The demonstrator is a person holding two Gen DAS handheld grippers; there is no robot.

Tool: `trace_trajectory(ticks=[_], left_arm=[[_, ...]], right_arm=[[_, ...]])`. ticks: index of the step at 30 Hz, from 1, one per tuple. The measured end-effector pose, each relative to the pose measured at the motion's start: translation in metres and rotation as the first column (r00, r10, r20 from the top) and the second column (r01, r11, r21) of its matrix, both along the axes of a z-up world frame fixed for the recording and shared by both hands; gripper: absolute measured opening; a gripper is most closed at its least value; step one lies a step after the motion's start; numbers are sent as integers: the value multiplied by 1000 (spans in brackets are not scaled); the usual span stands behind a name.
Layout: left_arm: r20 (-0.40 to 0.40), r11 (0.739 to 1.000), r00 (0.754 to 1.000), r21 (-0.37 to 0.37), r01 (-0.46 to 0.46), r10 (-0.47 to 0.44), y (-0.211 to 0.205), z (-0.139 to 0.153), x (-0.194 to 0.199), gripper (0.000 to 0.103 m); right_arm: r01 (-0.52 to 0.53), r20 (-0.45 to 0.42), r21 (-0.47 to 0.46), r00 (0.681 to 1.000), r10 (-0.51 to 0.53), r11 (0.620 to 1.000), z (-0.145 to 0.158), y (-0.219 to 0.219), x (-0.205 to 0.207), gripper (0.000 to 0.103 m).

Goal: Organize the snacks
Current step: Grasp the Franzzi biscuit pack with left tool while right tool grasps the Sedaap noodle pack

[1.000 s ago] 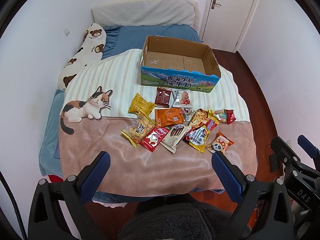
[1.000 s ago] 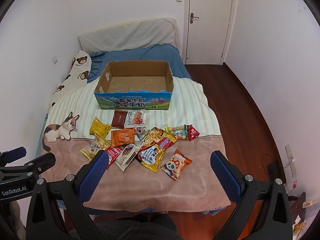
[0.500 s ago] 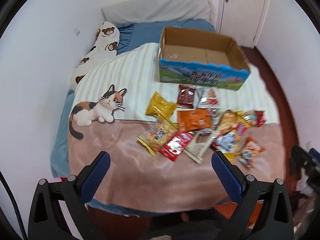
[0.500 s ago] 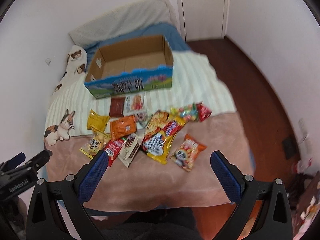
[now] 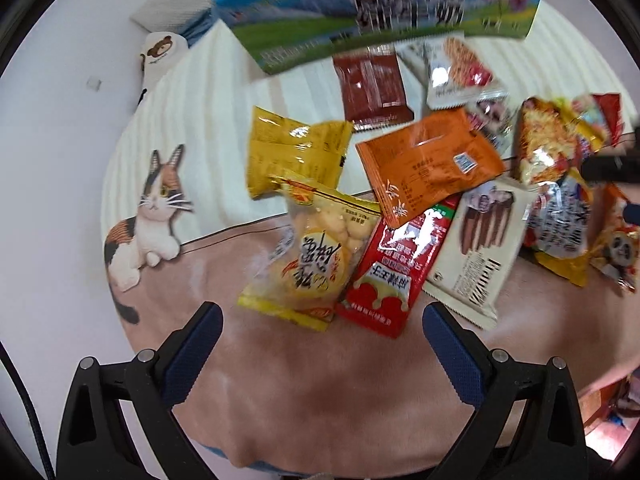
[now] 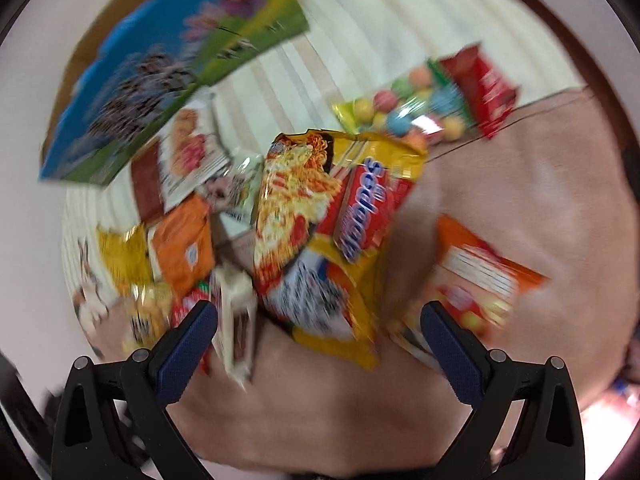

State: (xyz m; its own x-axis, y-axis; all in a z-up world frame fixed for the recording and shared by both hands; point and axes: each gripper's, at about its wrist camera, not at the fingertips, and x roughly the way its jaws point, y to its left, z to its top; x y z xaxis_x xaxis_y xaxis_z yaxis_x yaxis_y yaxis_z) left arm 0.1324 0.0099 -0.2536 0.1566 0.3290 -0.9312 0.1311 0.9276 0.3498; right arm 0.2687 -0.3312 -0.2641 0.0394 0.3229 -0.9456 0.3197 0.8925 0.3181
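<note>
Landmark: the box (image 5: 380, 12), printed blue and green, stands on the blanket (image 5: 312, 380) at the far side of the snacks. Its inside is hidden, so I cannot tell what it holds.
Snacks: they lie loose and overlapping on the near side of the box, none visibly in it, so the sorting is probably only starting.
Left gripper (image 5: 322, 334): jaws wide and empty, above the near edge of the heap, on the side away from the box. Between the fingers lie the biscuit bag (image 5: 316, 256) and the red packet (image 5: 394, 264), likely the first picks.
Right gripper (image 6: 319, 334): jaws wide, holding nothing, just short of the yellow bag (image 6: 340, 280). The view is blurred, so contact cannot be judged.
Panda packet (image 6: 476, 284): lies apart from the heap, farther from the box than the candy bag (image 6: 404, 108), so it is easy to grasp alone.
Why the spread: wide jaws suit flat, crinkly bags that must be straddled.
Risk: overlapped packets may drag neighbours along.
</note>
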Motion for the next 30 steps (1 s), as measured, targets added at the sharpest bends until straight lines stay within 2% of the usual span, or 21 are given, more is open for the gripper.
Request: trace_trajectory(ticks=[4,7,8,11,12,14,16,19,23,24,26,27,28,30], left_arm=[[-33,1000,999,17,7,-7,-5,-16,10,102],[-61,1000,998,7,18,-17,-12,-24,15,102],[-69,1000,997,1,23,-22,-15,-25,16,102],[-95,999,995,-27,35,-38,-22,-30,21,102],[-106,998,994,-45,36,-41,-24,-31,23,102],[-121,996,992,-79,37,-47,-28,-33,27,102],[-153,991,986,-128,47,-66,-35,-38,33,102],[-199,983,973,-162,86,-118,-49,-50,40,102],[-228,965,952,-211,154,-202,-73,-63,47,102],[-228,959,947,-225,173,-225,-79,-66,48,100],[-223,947,939,-247,208,-264,-90,-73,50,76],[-228,945,936,-250,211,-269,-94,-76,51,57],[-249,950,936,-251,185,-248,-95,-83,53,53],[-237,959,952,-249,134,-195,-91,-86,58,53]], right_arm=[[87,-47,51,995,-84,995,-37,8,22,103],[99,-104,7,990,-98,995,-59,19,31,103],[78,-113,-24,990,-80,997,-65,23,33,103],[-36,-135,-89,991,24,995,-75,32,33,89],[-83,-128,-76,989,72,994,-75,33,32,88],[-150,-130,-61,982,141,987,-74,31,29,87],[-239,-154,-72,962,226,968,-71,28,26,87],[-331,-165,-77,935,315,941,-66,20,24,87],[-356,-173,-50,923,343,933,-67,13,24,87],[-357,-171,-50,923,344,933,-68,10,23,87],[-360,-174,-49,922,347,932,-75,5,25,87],[-360,-174,-42,921,348,932,-77,4,26,87],[-362,-174,-37,920,351,931,-85,5,29,87],[-371,-178,-30,916,361,928,-83,14,31,87]])
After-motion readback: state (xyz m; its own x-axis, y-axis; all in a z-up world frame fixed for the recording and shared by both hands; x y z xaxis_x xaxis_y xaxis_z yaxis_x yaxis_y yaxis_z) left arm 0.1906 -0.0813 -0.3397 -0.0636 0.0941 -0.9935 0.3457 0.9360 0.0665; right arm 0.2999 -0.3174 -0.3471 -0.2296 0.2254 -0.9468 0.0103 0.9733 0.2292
